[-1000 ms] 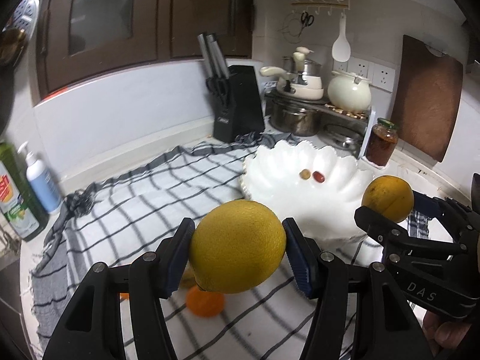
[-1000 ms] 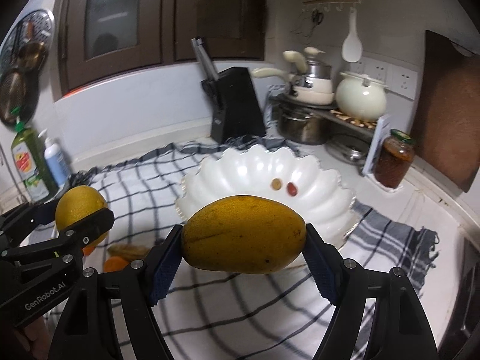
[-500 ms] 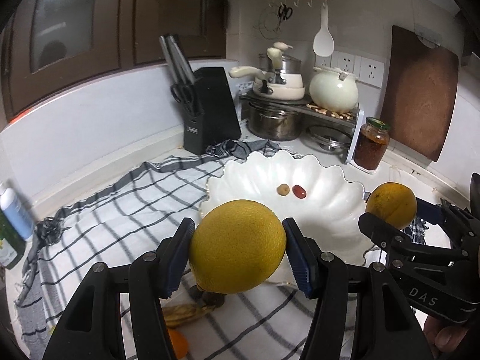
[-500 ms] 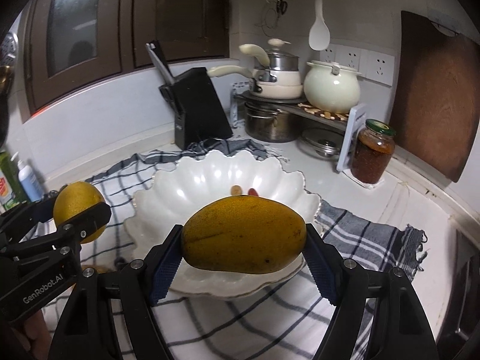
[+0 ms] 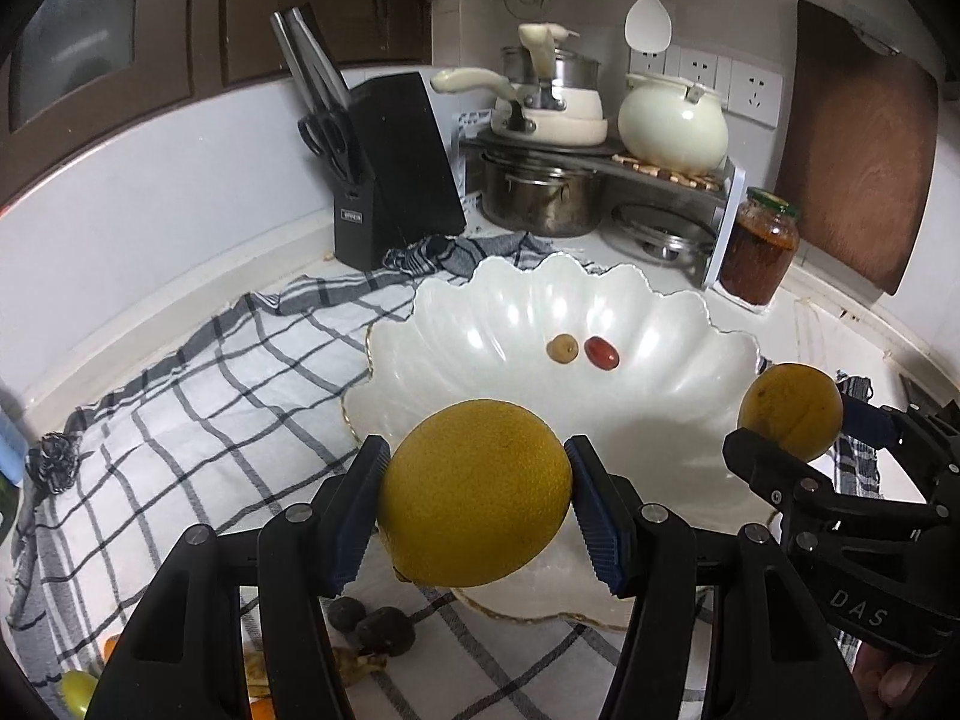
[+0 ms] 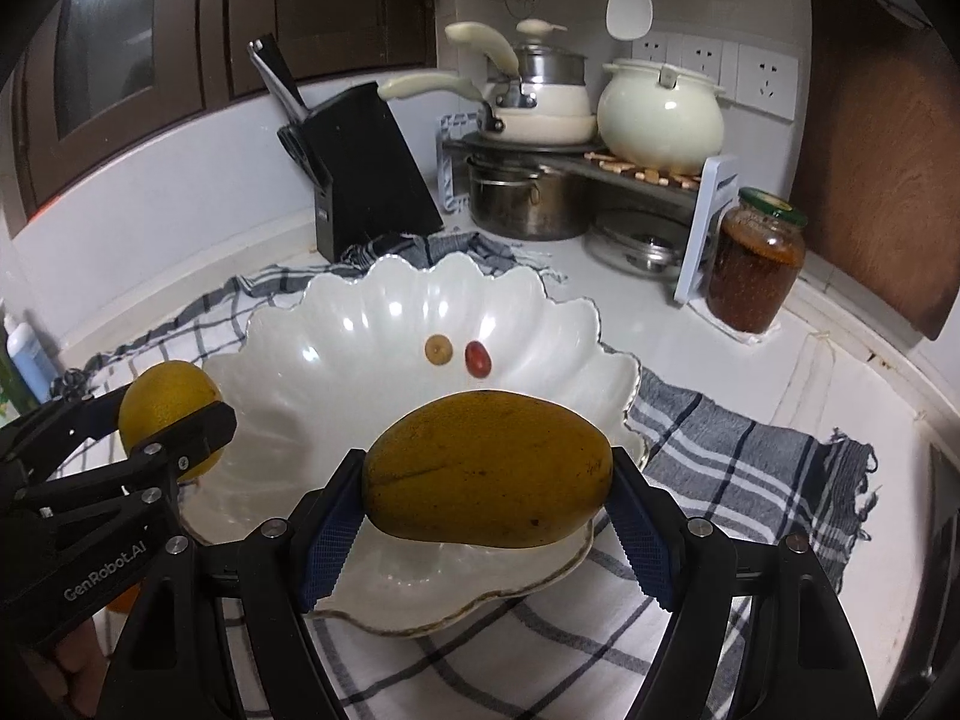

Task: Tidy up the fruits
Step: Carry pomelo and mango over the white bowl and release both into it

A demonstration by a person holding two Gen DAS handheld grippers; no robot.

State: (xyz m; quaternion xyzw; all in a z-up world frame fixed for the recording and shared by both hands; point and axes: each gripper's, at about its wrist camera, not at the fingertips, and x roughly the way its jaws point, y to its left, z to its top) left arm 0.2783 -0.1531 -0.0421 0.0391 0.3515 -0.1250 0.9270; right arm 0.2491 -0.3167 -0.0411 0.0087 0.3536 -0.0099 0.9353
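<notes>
Fruit is held in both grippers above the near part of a white scalloped bowl [image 5: 690,324], which rests on a checked cloth [image 5: 198,396] spread over the table [image 6: 660,312].

Left gripper [image 5: 474,492]: fingers clenched on a round yellow citrus fruit [image 5: 474,492], one blue pad against each side. The fruit hangs over the bowl's near-left rim.

Right gripper [image 6: 486,474]: fingers clenched on an elongated yellow-brown mango [image 6: 486,474], gripped end to end and lying level. It hangs over the bowl's near rim.

Bowl contents: one small tan fruit [image 5: 562,350] and one small red fruit [image 5: 602,352], just beside each other near the centre.

On the cloth, below the left gripper: two dark round fruits [image 5: 372,624], touching, close to the bowl's near edge; a brownish peel-like item beside them cannot be identified.

Background along the wall: black knife block [image 5: 396,168], stacked pots on a rack [image 5: 552,120], cream-coloured lidded pot [image 5: 672,120], glass jar [image 5: 759,246] with green lid, wooden cutting board [image 5: 858,162].
</notes>
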